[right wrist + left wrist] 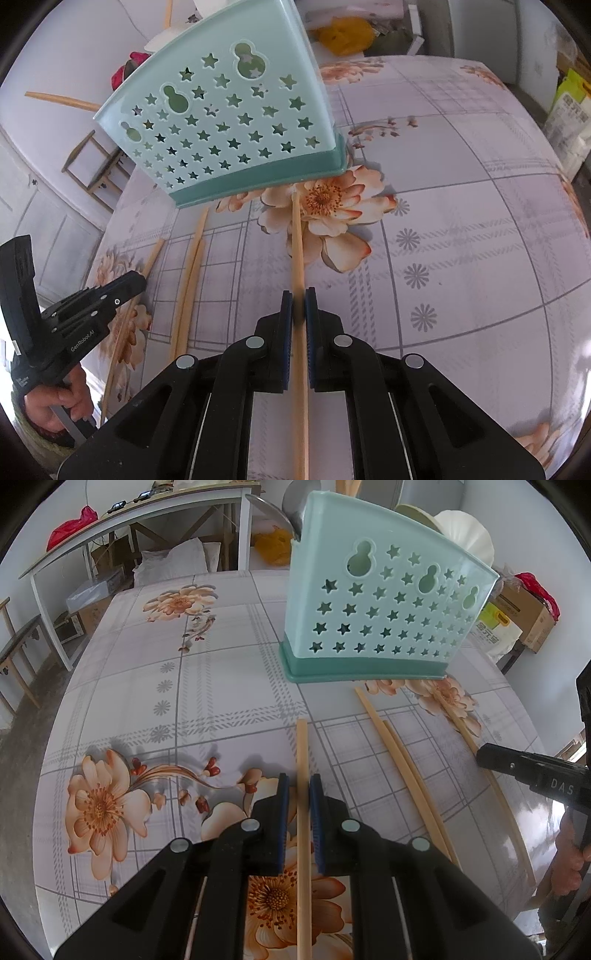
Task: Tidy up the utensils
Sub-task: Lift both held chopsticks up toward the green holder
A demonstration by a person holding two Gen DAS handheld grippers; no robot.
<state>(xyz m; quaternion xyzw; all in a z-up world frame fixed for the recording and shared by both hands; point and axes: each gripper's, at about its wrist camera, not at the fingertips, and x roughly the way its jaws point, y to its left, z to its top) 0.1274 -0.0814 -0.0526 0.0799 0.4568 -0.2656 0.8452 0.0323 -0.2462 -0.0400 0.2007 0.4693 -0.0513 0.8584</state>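
Observation:
A pale green utensil holder point(376, 613) with star holes stands on the floral tablecloth; it also shows in the right wrist view point(229, 122). Metal spoons point(291, 506) and chopstick tips stick out of its top. My left gripper point(300, 786) is shut on a wooden chopstick point(302, 746) that points towards the holder. My right gripper point(298, 301) is shut on another chopstick point(297, 240) whose tip lies near the holder's base. Two loose chopsticks point(402, 764) lie side by side between the grippers, also in the right wrist view point(190, 280).
The round table point(207, 686) has a floral plastic cover. A white bench table point(122, 520), cardboard boxes point(528, 616) and bags stand beyond it. White plates point(465, 531) show behind the holder. A wooden chair point(99, 166) stands by the wall.

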